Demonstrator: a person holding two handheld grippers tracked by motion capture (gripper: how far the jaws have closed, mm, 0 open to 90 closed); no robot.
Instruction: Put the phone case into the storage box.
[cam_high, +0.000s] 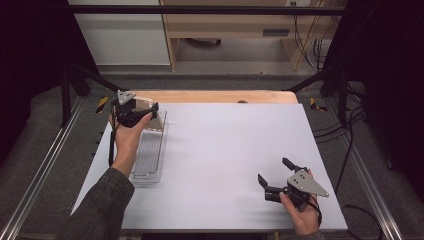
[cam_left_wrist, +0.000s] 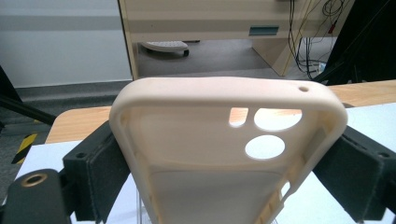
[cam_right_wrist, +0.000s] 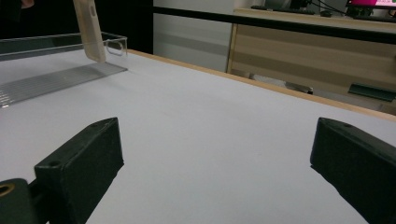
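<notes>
Over the far left part of the white table, the left gripper is clamped on a cream phone case, its two black jaws pressing the case's long sides. From the left gripper view the case's hollow inner face looks back at the camera, with the camera cut-outs toward its far end and a small hole in the top rim. The case hangs above the far end of a clear plastic tray, which lies lengthwise along the left edge of the table; in the right gripper view the case stands nearly upright with its lower end close to the tray's ribbed floor, though whether they touch cannot be told. Near the table's right front corner, well apart from the tray, the right gripper is held low over the bare surface with its jaws spread wide and nothing between them. A wooden strip borders the table's far edge.
</notes>
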